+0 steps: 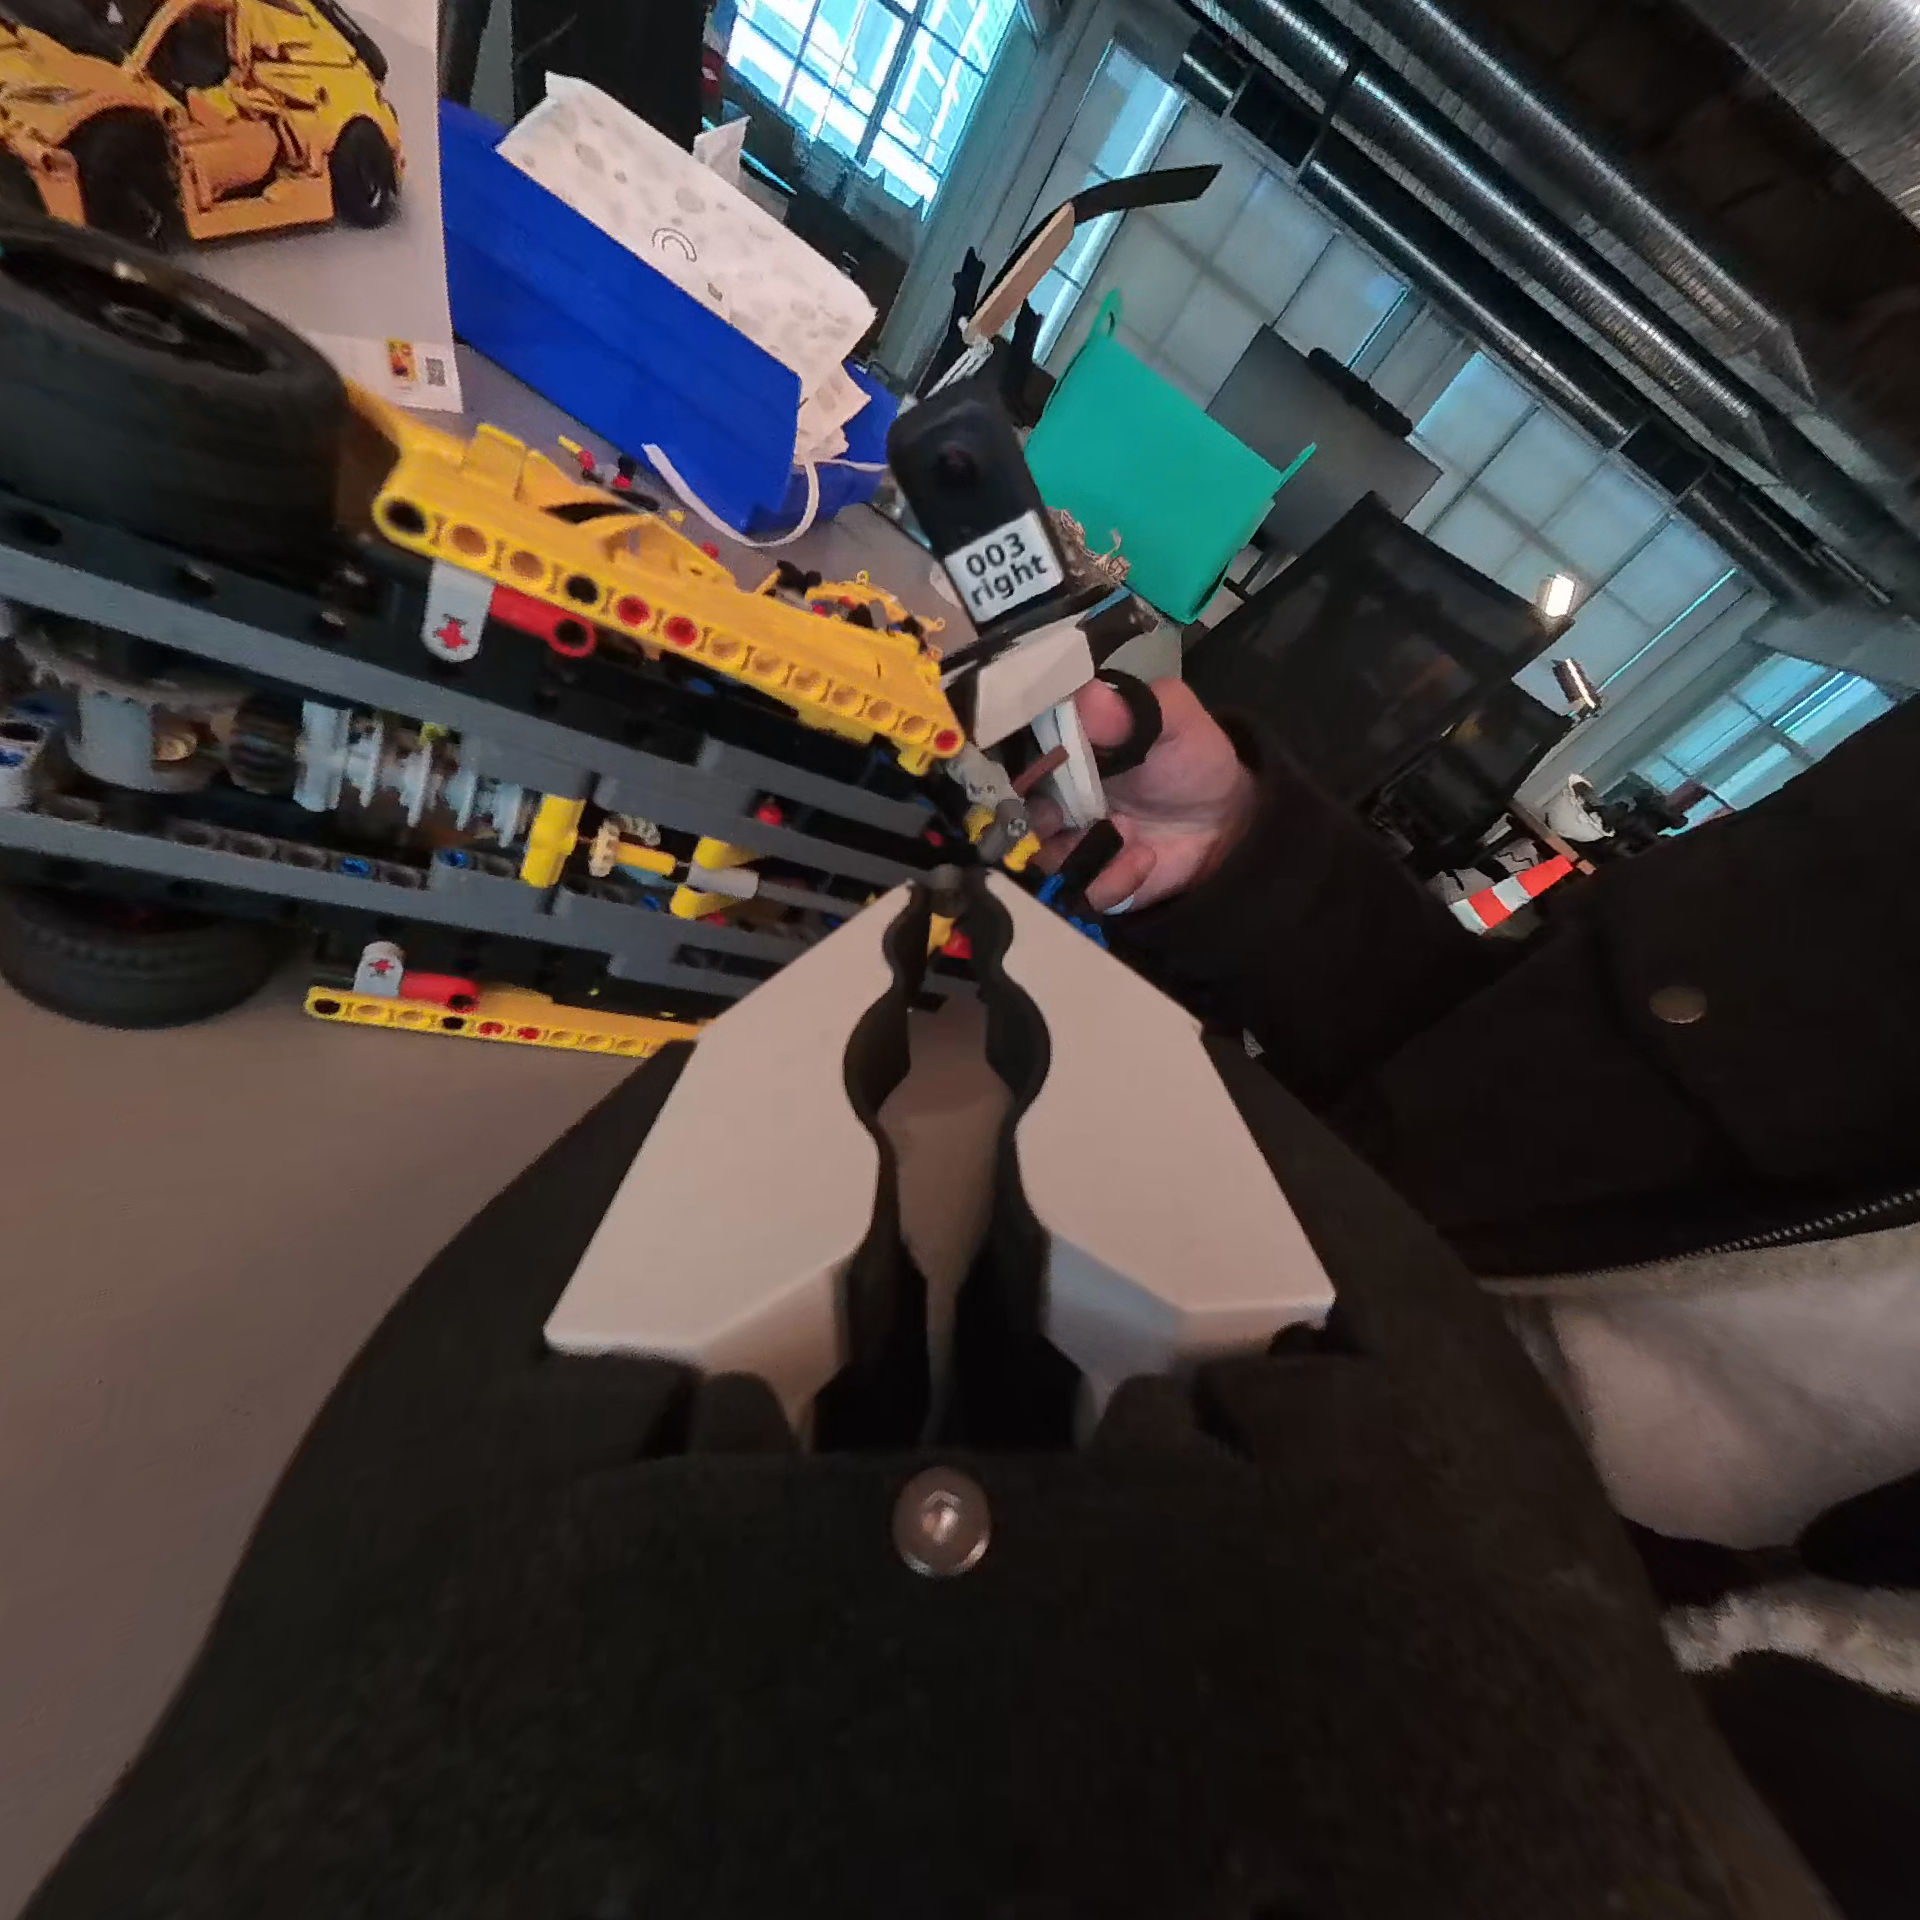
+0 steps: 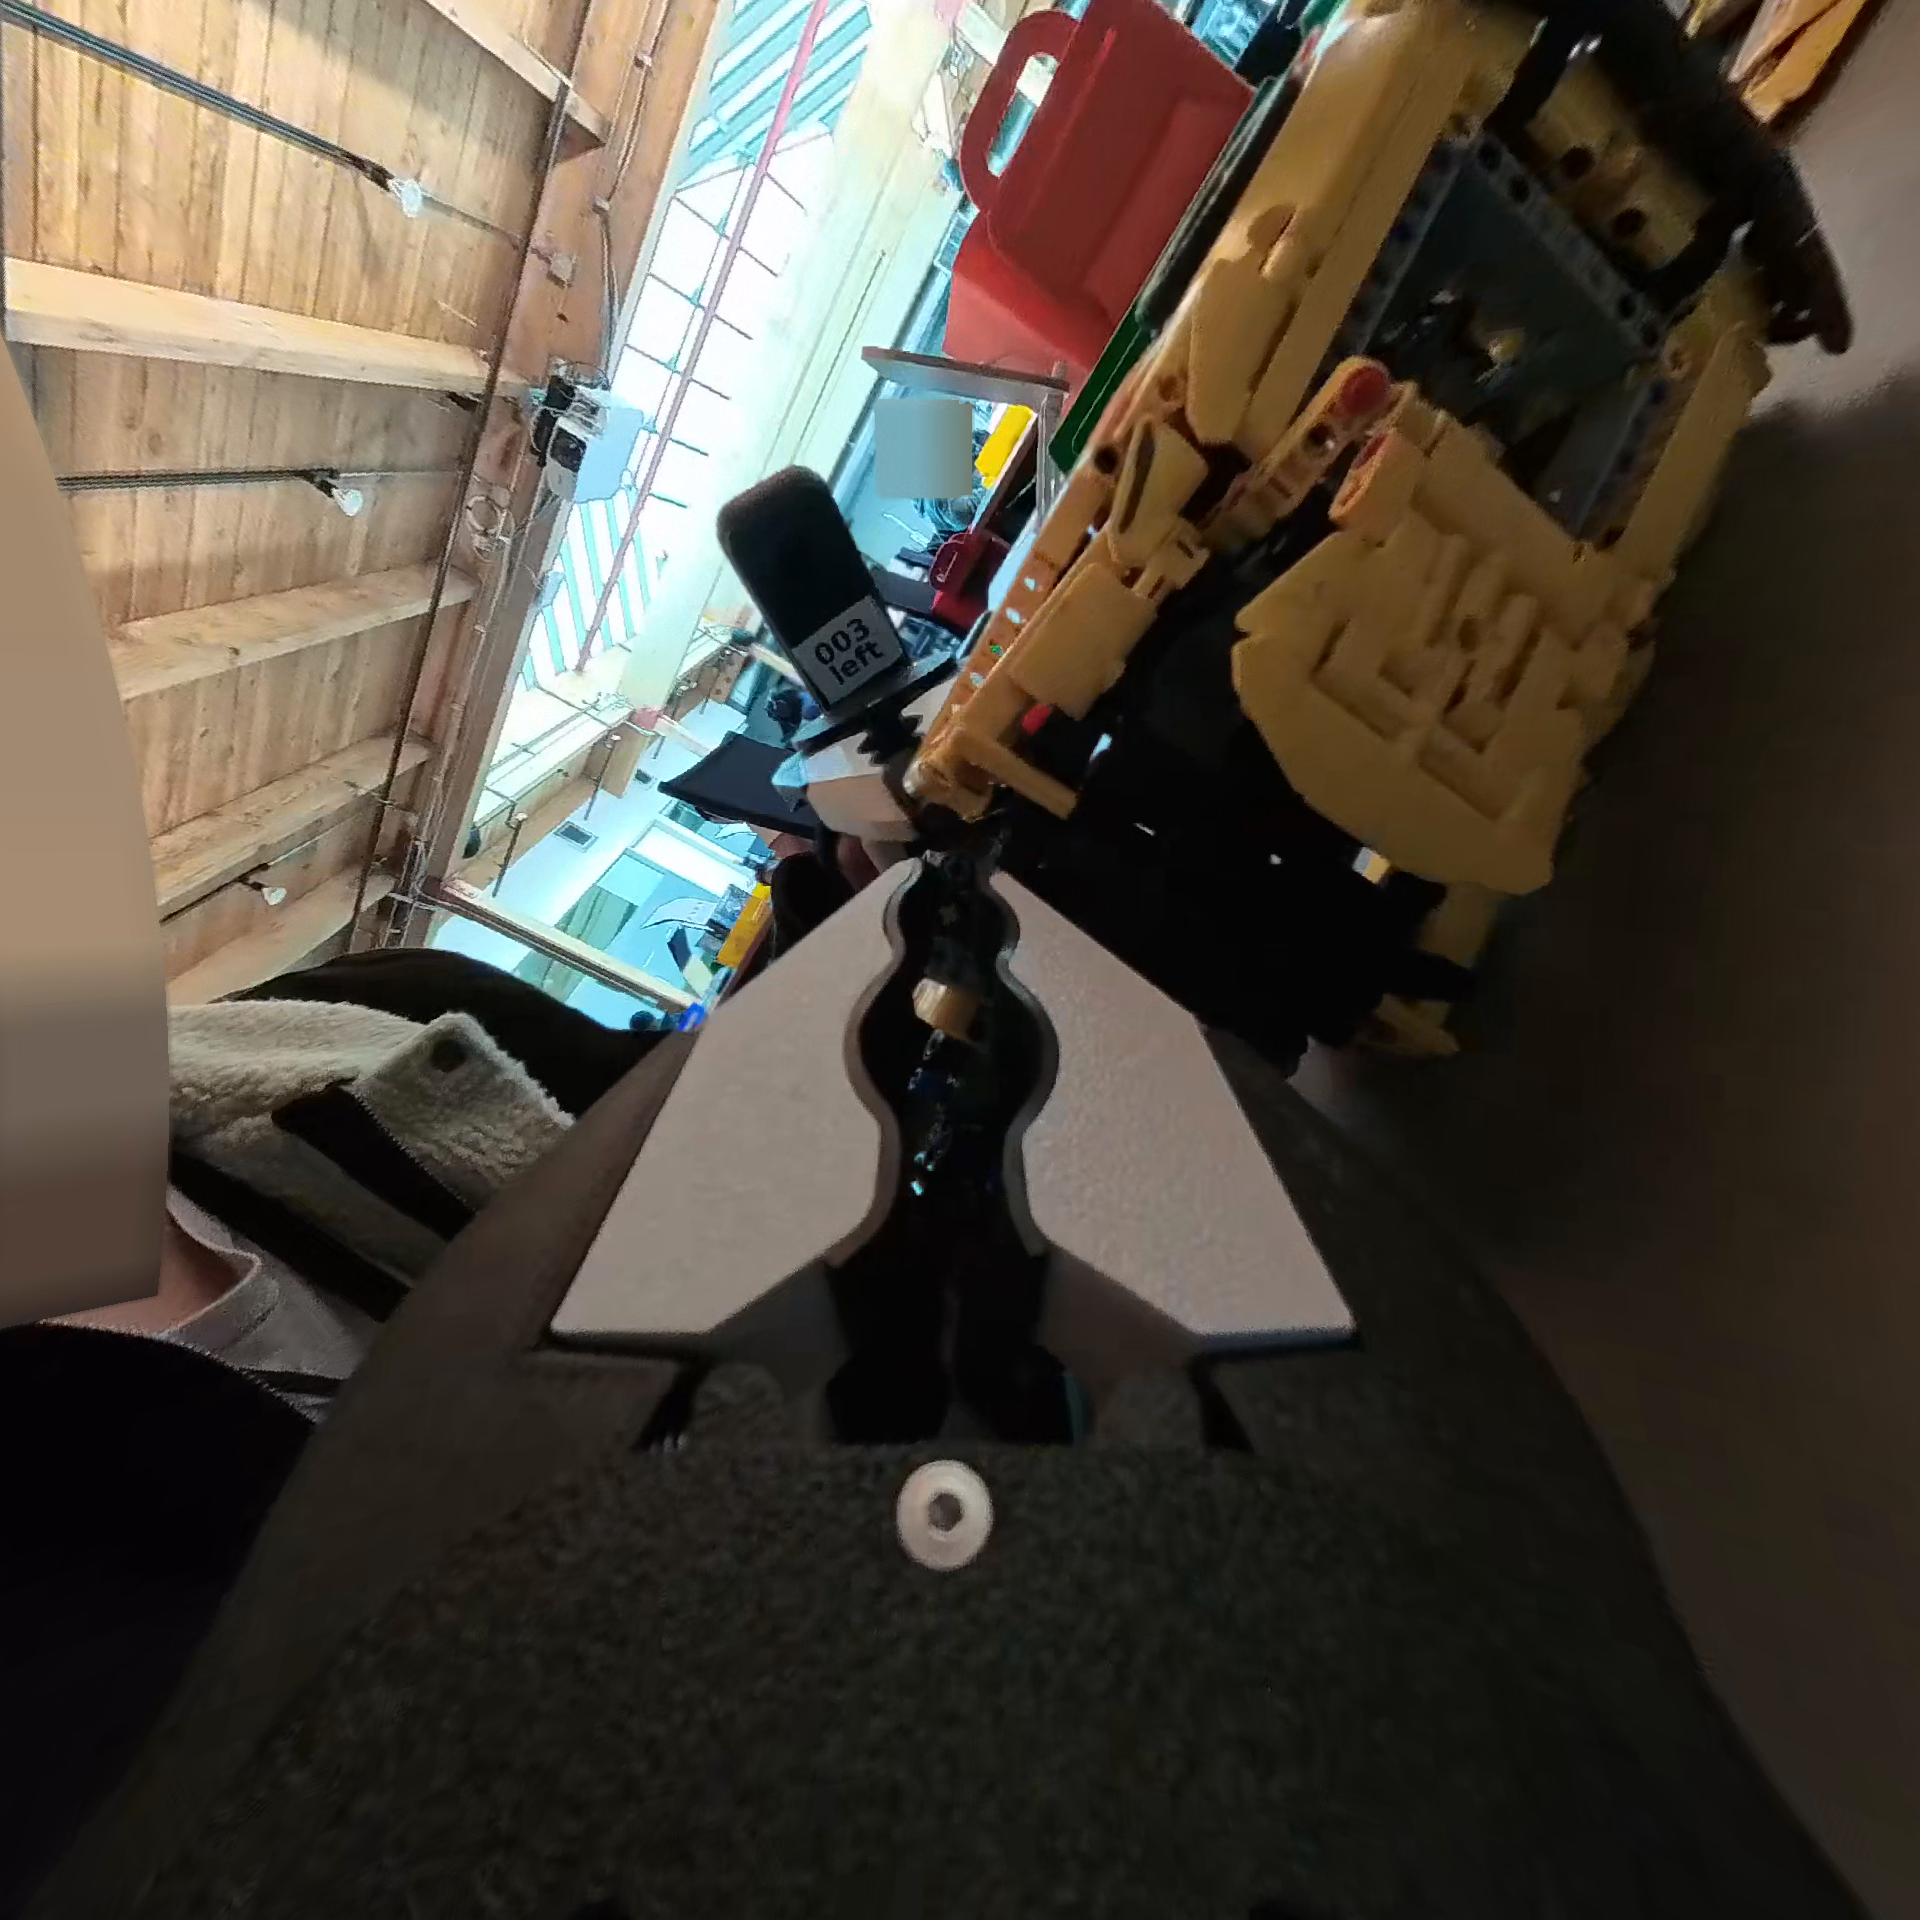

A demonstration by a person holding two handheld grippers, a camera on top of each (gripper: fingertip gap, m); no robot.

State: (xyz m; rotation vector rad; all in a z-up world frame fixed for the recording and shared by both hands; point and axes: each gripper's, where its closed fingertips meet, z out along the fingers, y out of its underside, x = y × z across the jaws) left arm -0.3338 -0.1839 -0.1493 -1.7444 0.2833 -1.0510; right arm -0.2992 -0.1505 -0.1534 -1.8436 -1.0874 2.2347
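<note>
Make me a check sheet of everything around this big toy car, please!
Surface: grey table, bare in front.
Job's things: yellow brick car chassis on its side, black wheel attached.
Clutter: blue bin, white paper bag, green bag, car picture box.
Grippers: left tool shut at the chassis end; right tool shut on a small part there.
Cables: nothing seen.
Surroundings: windows, wooden ceiling, red bag.
</note>
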